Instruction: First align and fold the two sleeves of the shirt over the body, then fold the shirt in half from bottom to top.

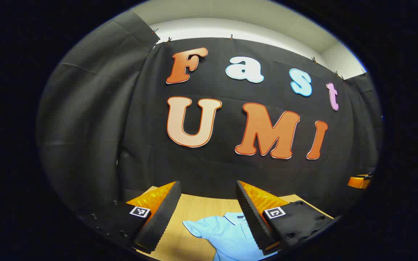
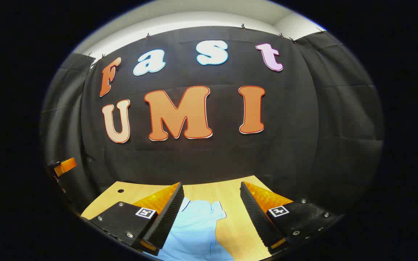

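Both your tongs released — left gripper and right gripper above the table, light blue shirt spread flat below.

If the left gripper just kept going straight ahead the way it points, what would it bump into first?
Probably the black cloth wall. The left gripper is open and aims above the table and the light blue shirt, though depth is uncertain.

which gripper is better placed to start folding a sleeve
Roughly even, slight edge to the left. The left gripper frames a sleeve squarely between its open fingers; the right gripper has its sleeve there too. Both are above the shirt.
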